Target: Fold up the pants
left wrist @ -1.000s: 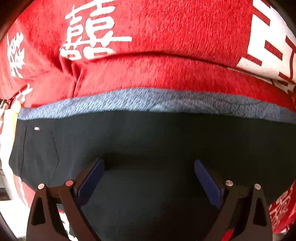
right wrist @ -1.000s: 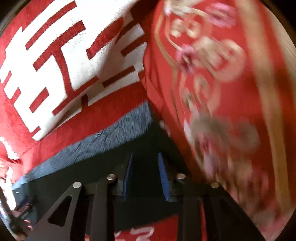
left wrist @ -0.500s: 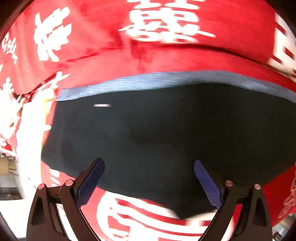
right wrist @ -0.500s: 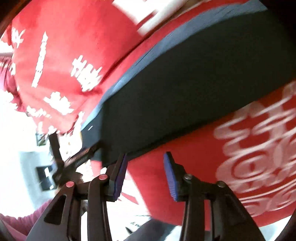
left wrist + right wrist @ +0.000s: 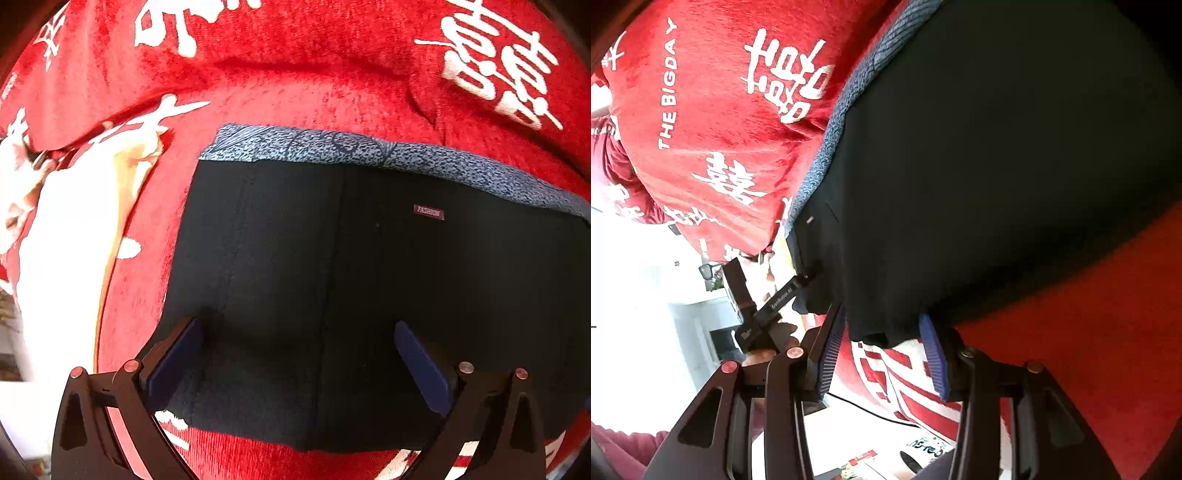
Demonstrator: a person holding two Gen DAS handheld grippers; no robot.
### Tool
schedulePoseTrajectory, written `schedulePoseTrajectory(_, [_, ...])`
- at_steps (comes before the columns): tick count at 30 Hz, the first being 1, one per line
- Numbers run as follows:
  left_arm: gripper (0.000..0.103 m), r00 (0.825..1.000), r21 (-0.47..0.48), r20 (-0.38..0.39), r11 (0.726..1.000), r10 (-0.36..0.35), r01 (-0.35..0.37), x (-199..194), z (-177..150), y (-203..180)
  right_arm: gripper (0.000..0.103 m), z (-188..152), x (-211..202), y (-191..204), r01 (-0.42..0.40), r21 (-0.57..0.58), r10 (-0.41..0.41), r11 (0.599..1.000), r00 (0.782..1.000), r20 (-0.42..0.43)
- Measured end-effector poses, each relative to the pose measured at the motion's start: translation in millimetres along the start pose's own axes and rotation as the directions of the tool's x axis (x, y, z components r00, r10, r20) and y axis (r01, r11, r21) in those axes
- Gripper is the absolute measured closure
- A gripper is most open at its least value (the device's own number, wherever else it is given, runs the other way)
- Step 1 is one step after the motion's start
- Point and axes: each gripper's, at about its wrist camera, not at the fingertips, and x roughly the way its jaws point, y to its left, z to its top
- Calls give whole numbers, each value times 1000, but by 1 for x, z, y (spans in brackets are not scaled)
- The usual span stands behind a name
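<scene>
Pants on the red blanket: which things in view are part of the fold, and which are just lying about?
Part of the job:
- black pants with grey waistband
- left gripper, open over them
- right gripper, open at their near edge

Lying about:
- red blanket, underneath
- printed items on the white surface below

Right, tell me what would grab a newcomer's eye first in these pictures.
The bright red blanket with its white characters fills the frame from edge to edge. On it lie the black pants, folded into a dark block, their speckled grey waistband along the far edge. In the left wrist view the left gripper hangs over them, jaws spread wide.
</scene>
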Motion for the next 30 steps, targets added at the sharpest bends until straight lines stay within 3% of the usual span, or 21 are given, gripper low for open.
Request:
schedulePoseTrajectory(3, [0, 1000, 16, 4, 999, -28, 28, 2, 2, 4, 58, 10, 15, 4, -13, 33, 14, 999, 1000, -3])
schedulePoseTrajectory(5, [0, 999, 29, 0, 999, -35, 35, 1, 5, 3, 92, 20, 13, 14, 50, 12, -50, 999, 999, 15])
schedulePoseTrajectory(10, [0, 998, 73, 27, 996, -56, 54, -2, 0, -3, 94, 4, -1, 46, 148, -135, -140, 980, 988, 65])
schedulePoseTrajectory(13, [0, 998, 86, 49, 996, -41, 37, -3, -5, -5, 96, -11, 6, 21, 227, -89, -224, 970, 974, 44])
schedulePoseTrajectory(15, [0, 999, 86, 33, 996, -27, 24, -4, -4, -6, 97, -17, 6, 9, 238, -73, -236, 968, 971, 43])
schedulePoseTrajectory(18, [0, 1000, 92, -8, 995, 27, -26, -12, -4, -14, 96, -22, 0, 18, 335, -133, -335, 933, 942, 26])
schedulePoseTrajectory(20, [0, 999, 111, -5, 993, 34, -33, -26, -8, -27, 95, -23, -18, 24, 347, -152, -347, 925, 937, 31])
schedulePoseTrajectory(21, [0, 1000, 123, 2, 992, 13, -14, -34, -10, -36, 89, -22, -27, 26, 360, -163, -357, 919, 933, 45])
schedulePoseTrajectory(24, [0, 997, 162, 28, 984, -75, 69, -55, -15, -76, 56, -6, -59, 36, 443, -198, -417, 875, 895, 159])
schedulePoseTrajectory(25, [0, 994, 172, 25, 980, -103, 97, -57, -16, -90, 53, 2, -67, 40, 462, -206, -426, 863, 883, 197])
schedulePoseTrajectory(28, [0, 986, 201, -12, 965, -167, 166, -54, -23, -140, 53, 32, -73, 44, 505, -227, -452, 833, 857, 249])
schedulePoseTrajectory(30, [0, 989, 236, -43, 960, -144, 150, -43, -36, -166, 55, 42, -72, 35, 538, -226, -487, 812, 839, 245])
